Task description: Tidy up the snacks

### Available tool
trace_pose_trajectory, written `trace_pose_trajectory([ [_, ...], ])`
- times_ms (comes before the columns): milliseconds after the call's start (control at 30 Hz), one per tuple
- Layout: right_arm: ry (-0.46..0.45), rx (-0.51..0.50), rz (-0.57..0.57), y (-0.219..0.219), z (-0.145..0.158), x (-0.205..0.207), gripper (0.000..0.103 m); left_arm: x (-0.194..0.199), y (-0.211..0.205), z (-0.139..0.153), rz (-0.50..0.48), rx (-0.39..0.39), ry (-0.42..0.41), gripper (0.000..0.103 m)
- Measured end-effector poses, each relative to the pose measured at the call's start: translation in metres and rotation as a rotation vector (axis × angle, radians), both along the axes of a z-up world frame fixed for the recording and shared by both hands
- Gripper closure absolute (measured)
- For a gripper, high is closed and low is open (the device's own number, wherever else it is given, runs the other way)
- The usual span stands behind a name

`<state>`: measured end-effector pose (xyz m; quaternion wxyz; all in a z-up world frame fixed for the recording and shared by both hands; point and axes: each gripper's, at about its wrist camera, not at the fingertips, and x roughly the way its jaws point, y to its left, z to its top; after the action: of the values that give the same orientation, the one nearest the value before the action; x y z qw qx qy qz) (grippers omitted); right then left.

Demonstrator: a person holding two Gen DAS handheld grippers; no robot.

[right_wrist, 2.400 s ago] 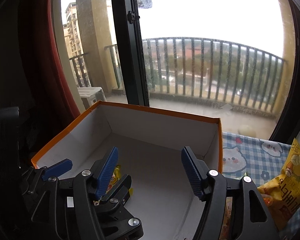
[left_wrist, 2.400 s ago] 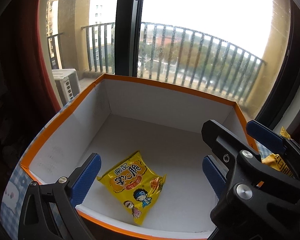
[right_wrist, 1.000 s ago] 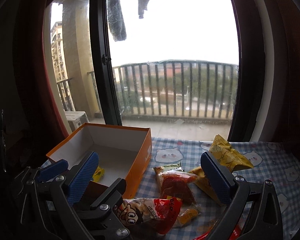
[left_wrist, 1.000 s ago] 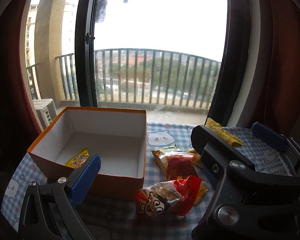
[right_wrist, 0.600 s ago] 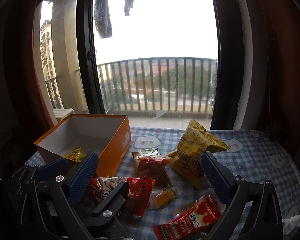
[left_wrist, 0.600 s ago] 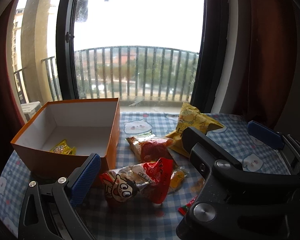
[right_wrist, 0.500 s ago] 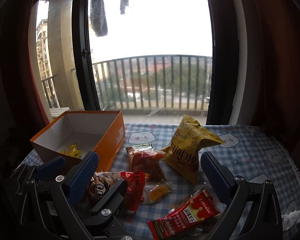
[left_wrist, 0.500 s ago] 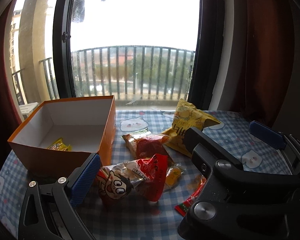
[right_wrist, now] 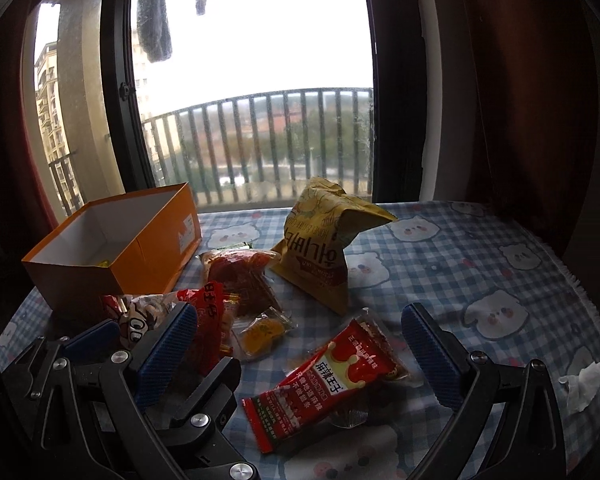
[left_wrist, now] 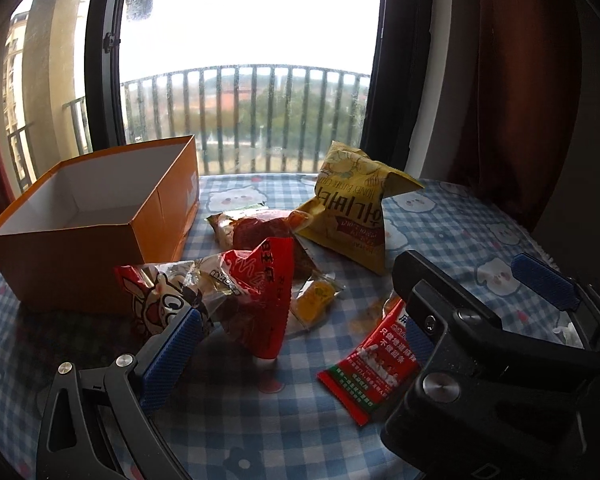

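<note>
Box (right_wrist: 148,240): on table (right_wrist: 480,264), ten o'clock.
Chip bag (right_wrist: 320,248): twelve o'clock, right of box.
Sachet (right_wrist: 324,380): six o'clock, before chip bag.

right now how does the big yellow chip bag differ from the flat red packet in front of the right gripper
The yellow chip bag stands puffed up with its top crumpled, while the red snack packet lies flat on the checked tablecloth. The chip bag is far bulkier; the red packet is long and slim. The chip bag sits farther back, while the red packet lies between the open fingers of the right gripper. Both are sealed and outside the orange box.
</note>
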<state>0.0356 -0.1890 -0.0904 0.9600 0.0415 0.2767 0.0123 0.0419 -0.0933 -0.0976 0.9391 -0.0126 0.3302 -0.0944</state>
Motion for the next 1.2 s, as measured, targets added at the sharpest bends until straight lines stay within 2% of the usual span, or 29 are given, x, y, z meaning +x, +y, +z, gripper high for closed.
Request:
trace_pose_trajectory([
  [267, 0.093, 0.022, -0.066, -0.009, -0.034, -0.003, 0.001, 0.0, -0.002, -0.031, -0.005, -0.008, 0.096, 0.001],
  [367, 0.132, 0.026, -0.066, -0.007, -0.044, 0.0, 0.01, 0.002, 0.0, -0.041, 0.009, 0.001, 0.119, 0.001],
  [600, 0.177, 0.011, -0.044, 0.004, -0.058, 0.007, 0.023, 0.008, 0.005, -0.056, 0.026, -0.009, 0.171, 0.001],
  [900, 0.223, 0.004, 0.016, 0.018, -0.072, 0.027, 0.045, 0.018, 0.007, -0.065, 0.044, -0.004, 0.196, 0.002],
  [1100, 0.227, 0.001, 0.051, 0.029, -0.076, 0.038, 0.047, 0.027, 0.018, -0.07, 0.083, -0.014, 0.218, 0.002],
  [1200, 0.281, 0.043, 0.088, 0.033, -0.083, 0.047, 0.047, 0.029, 0.022, -0.071, 0.101, 0.027, 0.22, 0.002],
])
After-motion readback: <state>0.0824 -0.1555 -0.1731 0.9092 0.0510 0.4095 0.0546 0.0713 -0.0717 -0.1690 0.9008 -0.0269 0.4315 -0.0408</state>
